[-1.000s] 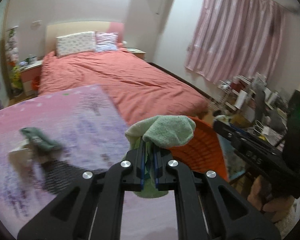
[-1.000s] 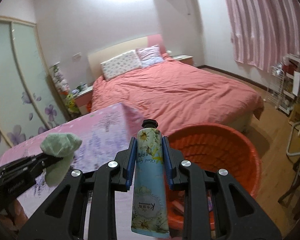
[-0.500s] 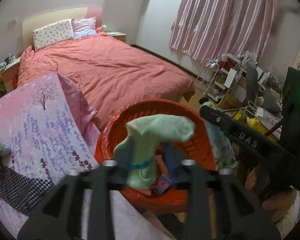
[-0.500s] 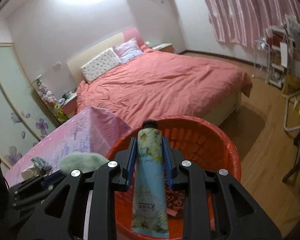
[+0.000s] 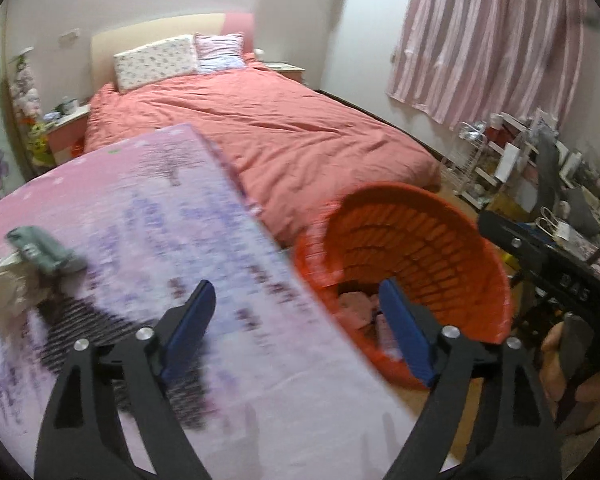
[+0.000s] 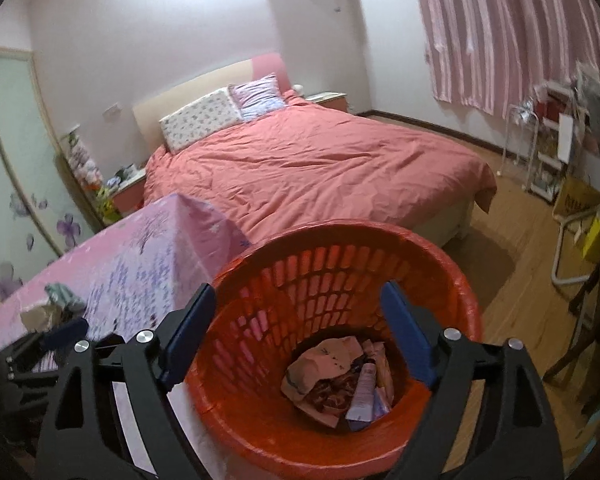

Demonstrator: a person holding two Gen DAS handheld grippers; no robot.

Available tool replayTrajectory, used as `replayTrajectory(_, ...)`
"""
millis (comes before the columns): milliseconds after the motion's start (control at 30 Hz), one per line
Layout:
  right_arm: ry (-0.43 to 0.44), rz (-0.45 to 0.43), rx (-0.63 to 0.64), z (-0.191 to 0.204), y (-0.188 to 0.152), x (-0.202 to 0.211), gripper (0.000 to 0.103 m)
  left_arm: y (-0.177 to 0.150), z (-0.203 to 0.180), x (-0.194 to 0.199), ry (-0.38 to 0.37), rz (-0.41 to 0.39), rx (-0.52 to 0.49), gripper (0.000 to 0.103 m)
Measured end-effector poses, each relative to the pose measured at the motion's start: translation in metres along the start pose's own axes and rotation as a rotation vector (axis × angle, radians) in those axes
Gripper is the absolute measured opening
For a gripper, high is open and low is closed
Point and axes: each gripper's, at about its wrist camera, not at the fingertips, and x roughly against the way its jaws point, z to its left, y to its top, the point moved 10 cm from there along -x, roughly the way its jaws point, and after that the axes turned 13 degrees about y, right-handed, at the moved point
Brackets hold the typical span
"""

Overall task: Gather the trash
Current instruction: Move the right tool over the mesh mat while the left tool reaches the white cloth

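My right gripper (image 6: 298, 296) hangs over the orange basket (image 6: 440, 248), its jaws opening with nothing between them. Down in the basket lie the flowered tube (image 6: 362, 392), a pale cloth (image 6: 324, 360) and other scraps. My left gripper (image 5: 296, 296) is over the edge of the pink-clothed table (image 5: 140, 220), beside the basket (image 5: 420, 240). Its jaws are opening too and hold nothing. A grey-green sock (image 5: 40, 252) lies on the table's left side next to crumpled paper (image 5: 0, 288).
A bed with a coral cover (image 6: 320, 168) stands behind the table and basket. Striped pink curtains (image 6: 500, 32) hang at the right. Wire racks (image 6: 548, 148) and a chair frame (image 6: 572, 248) crowd the right side, with wooden floor (image 6: 520, 300) beside the basket.
The left gripper let go of the light green sock and swung back toward the table. The right gripper released the flowered tube, which now lies in the basket.
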Motion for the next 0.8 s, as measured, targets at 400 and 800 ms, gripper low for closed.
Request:
replayTrajectory(400,0.115,0.098,0.153,0.099,-0.031,-0.024,0.092,-0.033,0.166,0.032,0.271,-0.033,0.133,0.091)
replayTrajectory(800,0.252,0.270,0.306,0.228,-0.084,-0.082,0.096,-0.084,0.305,0.057,0.484,0.005,0.282,0.096)
